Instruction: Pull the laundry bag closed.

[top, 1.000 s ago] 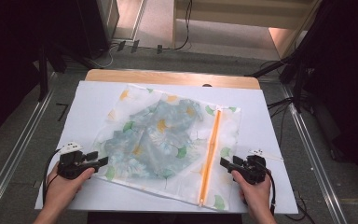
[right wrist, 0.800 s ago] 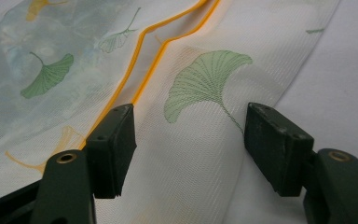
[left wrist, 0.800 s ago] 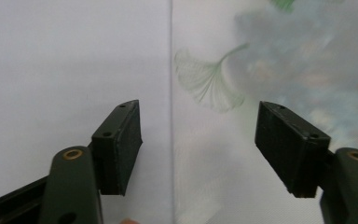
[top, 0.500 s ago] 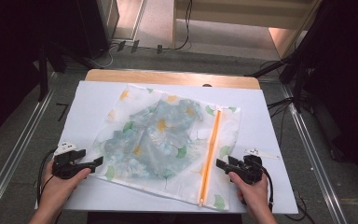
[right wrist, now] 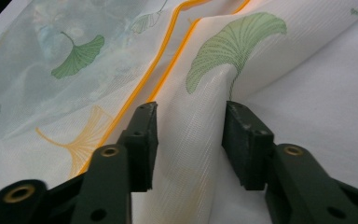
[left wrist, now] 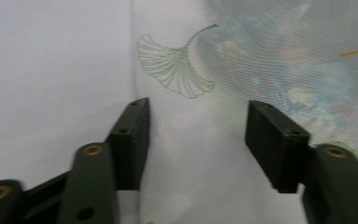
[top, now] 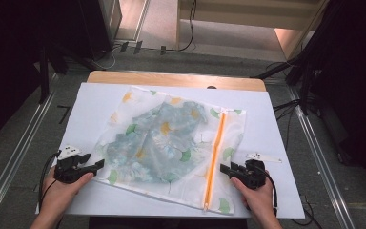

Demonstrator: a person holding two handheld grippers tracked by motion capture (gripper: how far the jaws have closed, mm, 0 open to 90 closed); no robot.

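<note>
A mesh laundry bag [top: 171,148] printed with ginkgo leaves lies flat on the white sheet [top: 276,129] that covers the table, with a bluish patterned cloth [top: 164,136] showing through the mesh. The left gripper [top: 97,165] sits at the bag's near left edge, its jaws pointing in toward the bag; in the left gripper view the jaws stand partly apart, having just been closing, with the bag's edge lying between them and neither pad clearly pressing on the mesh. A green leaf print [left wrist: 175,65] lies just ahead of those jaws. The right gripper [top: 225,169] is at the bag's near right side, just beside the orange zipper [top: 215,155]. In the right gripper view its jaws have just been closing around a raised fold of the mesh [right wrist: 200,121], the pads close against its sides; the zipper runs away just past the left-hand jaw. Whether the fold is firmly pinched cannot be told.
</note>
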